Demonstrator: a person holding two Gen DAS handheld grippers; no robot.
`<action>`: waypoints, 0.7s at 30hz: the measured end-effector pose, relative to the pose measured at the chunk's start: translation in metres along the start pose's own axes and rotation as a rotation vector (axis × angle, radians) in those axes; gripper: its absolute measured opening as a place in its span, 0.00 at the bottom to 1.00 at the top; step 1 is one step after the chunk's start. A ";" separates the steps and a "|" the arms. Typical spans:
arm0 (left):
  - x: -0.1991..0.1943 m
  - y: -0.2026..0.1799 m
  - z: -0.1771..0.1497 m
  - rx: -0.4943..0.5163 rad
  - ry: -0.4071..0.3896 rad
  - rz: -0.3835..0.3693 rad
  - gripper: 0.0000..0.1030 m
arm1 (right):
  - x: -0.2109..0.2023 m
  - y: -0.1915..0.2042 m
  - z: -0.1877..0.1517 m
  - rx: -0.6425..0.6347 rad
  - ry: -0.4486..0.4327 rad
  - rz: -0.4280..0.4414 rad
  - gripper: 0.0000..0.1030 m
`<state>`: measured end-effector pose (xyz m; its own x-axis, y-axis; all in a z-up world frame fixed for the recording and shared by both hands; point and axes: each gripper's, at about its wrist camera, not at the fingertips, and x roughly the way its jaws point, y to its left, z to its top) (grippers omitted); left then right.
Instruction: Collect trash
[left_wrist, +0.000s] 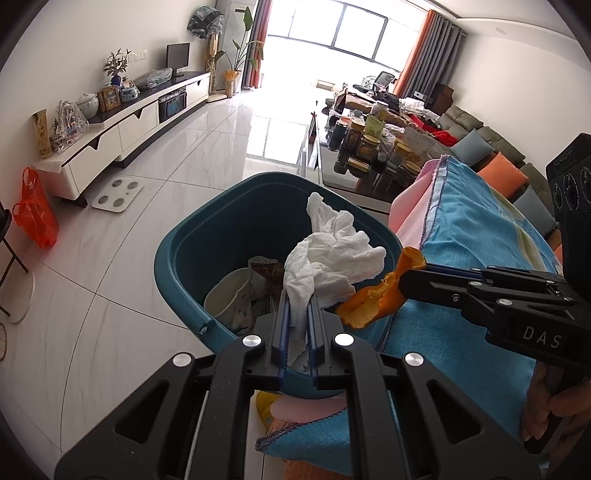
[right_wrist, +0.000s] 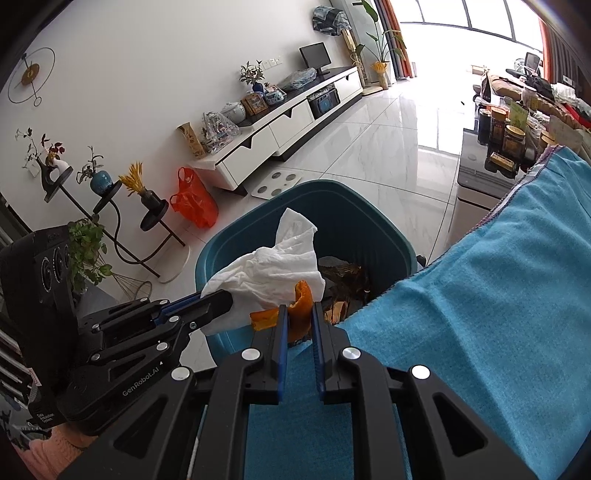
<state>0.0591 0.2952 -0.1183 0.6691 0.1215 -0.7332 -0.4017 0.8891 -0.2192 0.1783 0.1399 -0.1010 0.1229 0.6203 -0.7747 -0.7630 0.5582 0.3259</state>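
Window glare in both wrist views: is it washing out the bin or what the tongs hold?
Left wrist: the window is blown out and glares on the floor, but the tissue and bin stay readable. Right wrist: glare sits top right; the orange peel stays sharp. Both views bend at the fisheye edges.

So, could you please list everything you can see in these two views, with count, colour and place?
bin: one, teal, on the floor beside the blue cloth, holding a cup and wrappers
tissue: one, white, crumpled, above the bin
orange peel: one, orange, over the bin's rim
cloth: one, blue, draped right of the bin
plastic bag: one, red-orange, by the TV cabinet
TV cabinet: one, white, along the wall
scale: one, white, on the floor
jars: several, dark, on the table
left gripper: black, shut on tissue
right gripper: black, shut on orange peel
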 end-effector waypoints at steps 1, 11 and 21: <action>0.002 0.000 -0.001 -0.001 0.005 0.000 0.09 | 0.001 0.000 0.000 0.002 0.005 0.000 0.13; 0.013 0.001 -0.004 -0.014 0.003 0.037 0.35 | -0.011 -0.004 -0.005 0.032 -0.045 -0.006 0.21; -0.054 -0.014 -0.016 0.050 -0.190 -0.006 0.77 | -0.090 -0.016 -0.039 0.018 -0.247 -0.047 0.59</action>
<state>0.0187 0.2691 -0.0862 0.7792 0.1929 -0.5963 -0.3688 0.9104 -0.1873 0.1548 0.0539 -0.0576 0.3108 0.7082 -0.6339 -0.7418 0.5977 0.3041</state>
